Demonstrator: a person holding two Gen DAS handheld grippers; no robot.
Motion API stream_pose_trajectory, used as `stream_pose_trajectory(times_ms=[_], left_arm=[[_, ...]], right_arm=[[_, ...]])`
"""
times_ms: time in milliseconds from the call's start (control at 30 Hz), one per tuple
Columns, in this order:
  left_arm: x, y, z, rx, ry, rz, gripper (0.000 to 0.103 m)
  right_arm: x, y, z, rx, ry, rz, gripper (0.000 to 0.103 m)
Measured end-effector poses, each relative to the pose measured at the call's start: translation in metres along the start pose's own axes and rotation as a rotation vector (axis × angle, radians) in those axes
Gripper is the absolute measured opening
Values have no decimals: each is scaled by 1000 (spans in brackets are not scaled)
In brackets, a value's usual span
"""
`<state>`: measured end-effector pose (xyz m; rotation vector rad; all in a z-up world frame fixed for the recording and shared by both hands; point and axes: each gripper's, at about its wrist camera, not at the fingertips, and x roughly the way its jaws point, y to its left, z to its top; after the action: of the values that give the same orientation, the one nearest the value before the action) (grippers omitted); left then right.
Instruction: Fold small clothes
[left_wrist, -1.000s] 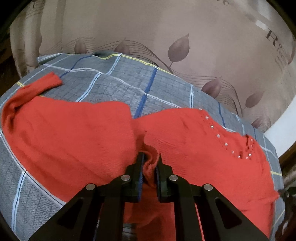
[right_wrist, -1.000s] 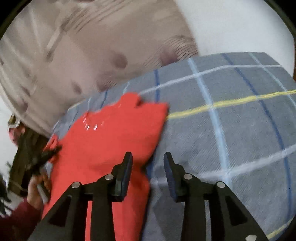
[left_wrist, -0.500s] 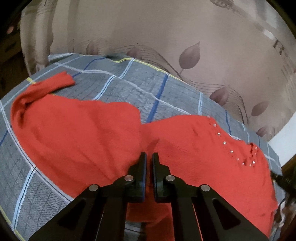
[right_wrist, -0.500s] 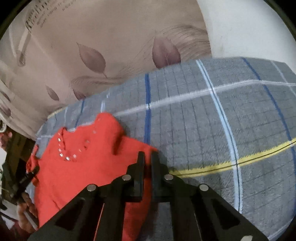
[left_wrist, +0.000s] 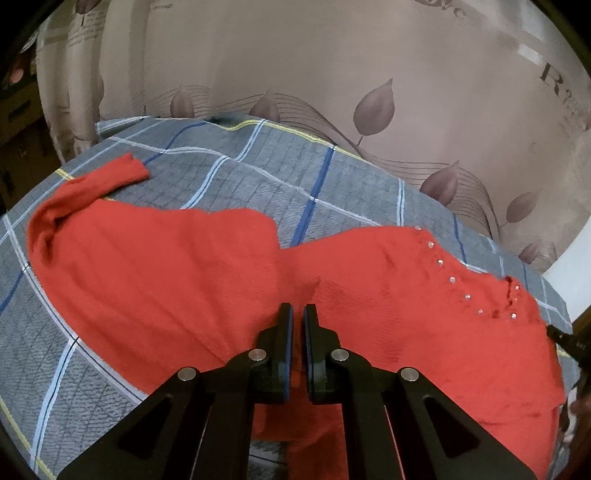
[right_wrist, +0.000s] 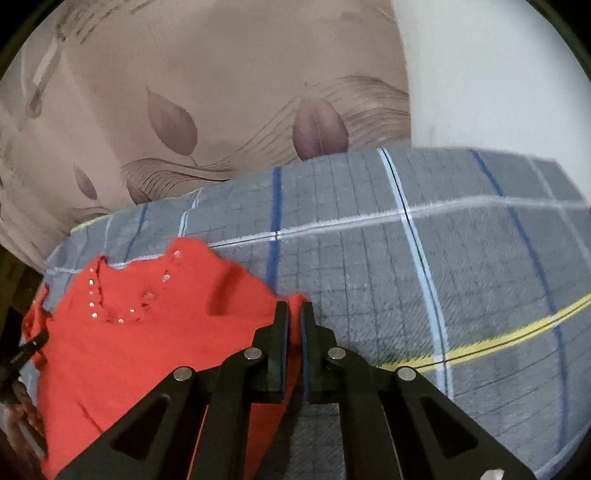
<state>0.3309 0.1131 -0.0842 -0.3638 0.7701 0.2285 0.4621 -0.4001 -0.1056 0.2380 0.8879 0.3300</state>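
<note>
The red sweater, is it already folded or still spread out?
Mostly spread: the red sweater lies flat on the plaid blanket, its sleeve extended.

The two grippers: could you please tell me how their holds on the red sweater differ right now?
The left gripper pinches the red sweater in its middle, cloth on both sides; the right gripper clamps its outer edge, beside bare plaid bedspread. Both are shut on the sweater.

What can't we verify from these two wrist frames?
- Left hand-held gripper: fingers hide any pinched fabric of the red sweater.
- Sweater hem: hidden behind that gripper's body, left wrist view.
- Second sleeve: not identifiable in either view.
- Plaid bedspread, far right: motion-blurred, right wrist view.
</note>
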Motion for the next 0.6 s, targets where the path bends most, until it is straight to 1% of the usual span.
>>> stream_pose_trajectory(times_ms=[67,100,167,200,267,300,333,367,400,433,500,533,567,600], left_arm=[[-1,1,0,-6,-3,3,6],[-1,2,0,-9,-5,5,6],[-1,1,0,-9,-7,3,6],[-2,1,0,-8,-10,-12,6],[-9,3,-1,-10,-36,-39,7],[-16,5,-1,-12,-55,-51,8],[-20,6,-1,-12,-60,-66,8],[-27,11,0,-18,-53,-90,10],[-31,15,0,-29,-41,-104,15],[-38,24,1,-52,-23,-126,19],[-52,49,3,-95,-8,-176,34],[-60,66,5,-115,-5,-196,37],[-68,81,7,-129,-9,-208,40],[-76,97,10,-138,-16,-216,47]], right_arm=[[-13,-11,-7,74,-55,37,9],[-25,-17,-13,122,-97,66,11],[-58,-20,-22,184,-164,120,12],[-72,-13,-29,193,-173,162,12],[-92,5,-49,179,-162,236,13],[-101,20,-62,143,-142,247,17],[-107,37,-76,82,-113,232,23],[-109,50,-88,27,-82,206,37],[-108,62,-98,-26,-52,173,45],[-105,75,-111,-94,-16,116,45],[-101,91,-128,-172,24,41,45],[-103,98,-136,-202,26,20,45],[-104,101,-140,-216,19,17,45],[-108,105,-145,-235,0,13,49]])
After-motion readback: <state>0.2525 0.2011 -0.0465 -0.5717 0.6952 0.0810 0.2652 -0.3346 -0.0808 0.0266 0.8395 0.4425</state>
